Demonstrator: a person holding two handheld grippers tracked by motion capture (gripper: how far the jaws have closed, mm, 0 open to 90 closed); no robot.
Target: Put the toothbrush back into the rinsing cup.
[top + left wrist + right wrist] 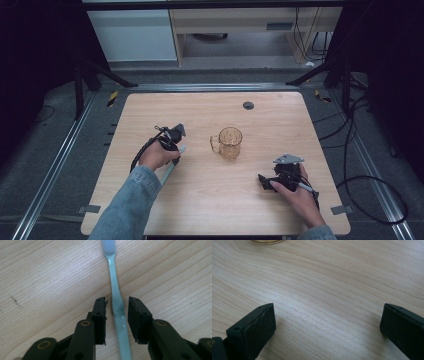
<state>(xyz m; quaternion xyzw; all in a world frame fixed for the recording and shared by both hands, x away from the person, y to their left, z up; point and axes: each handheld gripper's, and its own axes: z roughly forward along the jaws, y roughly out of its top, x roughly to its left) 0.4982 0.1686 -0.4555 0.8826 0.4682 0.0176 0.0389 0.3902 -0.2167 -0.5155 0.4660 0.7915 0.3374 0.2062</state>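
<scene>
My left gripper [117, 305] straddles, jaws apart, the light, stiff, slippery pale-green plastic toothbrush [115, 290] mid-handle, lower centre; grip there.

wooden table [210, 200], toothbrush [115, 285], amber mug [230, 144]

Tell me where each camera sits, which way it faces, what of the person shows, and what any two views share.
High view: above the person's side, looking forward and down on the light wooden table; both forearms, left gripper and right gripper.
Left gripper view: along its black jaws, which straddle the pale green plastic toothbrush with gaps either side.
Right gripper view: along wide-open jaws, over bare wood.
Shared: the amber glass mug, whose base edge the right gripper view catches.
</scene>
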